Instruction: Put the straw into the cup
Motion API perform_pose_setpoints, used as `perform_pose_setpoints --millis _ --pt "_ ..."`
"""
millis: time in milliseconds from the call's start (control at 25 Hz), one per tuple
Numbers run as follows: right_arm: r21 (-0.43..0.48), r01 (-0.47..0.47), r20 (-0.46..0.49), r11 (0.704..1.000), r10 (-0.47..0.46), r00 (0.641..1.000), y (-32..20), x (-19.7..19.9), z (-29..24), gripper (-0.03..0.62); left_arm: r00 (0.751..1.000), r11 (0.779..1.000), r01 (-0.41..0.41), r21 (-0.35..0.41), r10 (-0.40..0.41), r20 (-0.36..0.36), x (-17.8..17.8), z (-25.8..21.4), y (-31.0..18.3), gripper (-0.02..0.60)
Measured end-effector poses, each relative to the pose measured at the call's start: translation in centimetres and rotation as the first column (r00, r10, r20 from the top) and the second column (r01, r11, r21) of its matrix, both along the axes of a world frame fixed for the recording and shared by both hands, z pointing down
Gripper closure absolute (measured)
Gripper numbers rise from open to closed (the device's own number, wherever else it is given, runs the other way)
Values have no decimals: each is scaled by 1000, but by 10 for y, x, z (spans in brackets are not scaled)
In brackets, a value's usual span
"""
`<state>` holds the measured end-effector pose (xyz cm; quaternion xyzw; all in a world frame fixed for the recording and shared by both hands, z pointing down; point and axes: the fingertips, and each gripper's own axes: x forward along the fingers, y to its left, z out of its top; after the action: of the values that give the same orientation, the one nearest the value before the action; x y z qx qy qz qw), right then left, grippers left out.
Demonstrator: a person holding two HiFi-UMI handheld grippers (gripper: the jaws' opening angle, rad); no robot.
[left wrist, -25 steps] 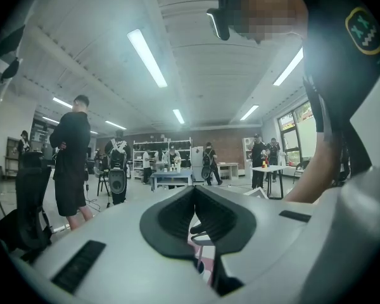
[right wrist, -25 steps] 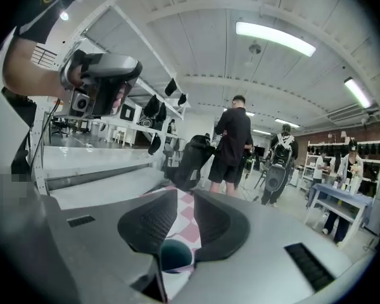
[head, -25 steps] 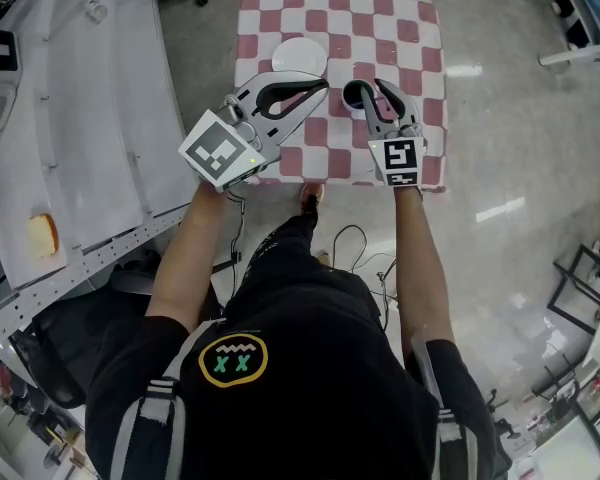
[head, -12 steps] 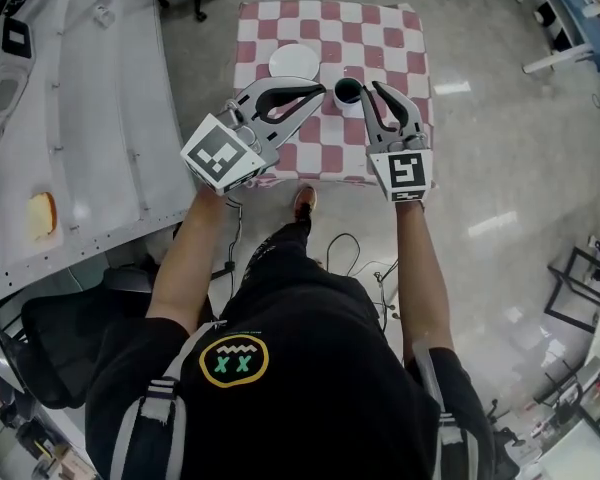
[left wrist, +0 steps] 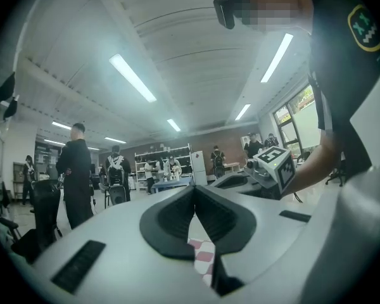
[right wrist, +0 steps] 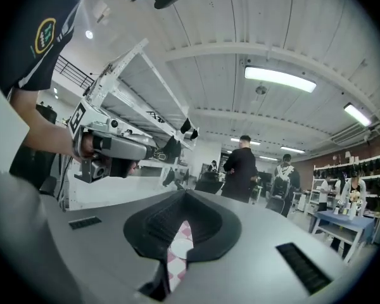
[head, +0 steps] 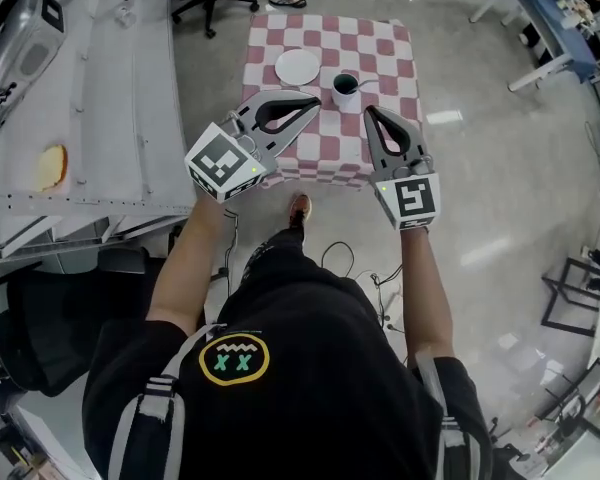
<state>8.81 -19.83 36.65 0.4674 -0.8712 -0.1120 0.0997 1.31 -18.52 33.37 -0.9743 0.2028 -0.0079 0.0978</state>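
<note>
The left gripper (head: 316, 99) has its jaws closed tip to tip, and nothing is between them. Through the hollow behind the tips only the checked cloth (left wrist: 202, 255) shows. The right gripper (head: 369, 112) is closed in the same way and is also empty. Both hang near the cup (head: 345, 89) without touching it, the left one at its left and the right one just on the person's side of it. A white plate (head: 298, 66) lies at the cup's far left. The straw cannot be made out.
</note>
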Motion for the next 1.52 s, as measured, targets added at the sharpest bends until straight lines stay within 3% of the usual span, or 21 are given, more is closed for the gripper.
perform_pose_setpoints --millis 480,720,1000,1520 --pt "20 56 55 998 -57 997 172 -21 -38 572 1000 1000 22 8 -22 8 -15 -7 165 563" --pt "37 87 81 996 -89 993 228 -31 -55 572 999 999 34 3 -34 3 -23 -13 216 563" --pt "28 101 114 995 -104 988 249 -42 -59 572 999 999 32 -8 -32 10 -33 -13 232 563" --pt "6 110 91 994 -110 990 244 -66 -56 574 1000 1000 -15 -20 16 6 -48 -16 217 563"
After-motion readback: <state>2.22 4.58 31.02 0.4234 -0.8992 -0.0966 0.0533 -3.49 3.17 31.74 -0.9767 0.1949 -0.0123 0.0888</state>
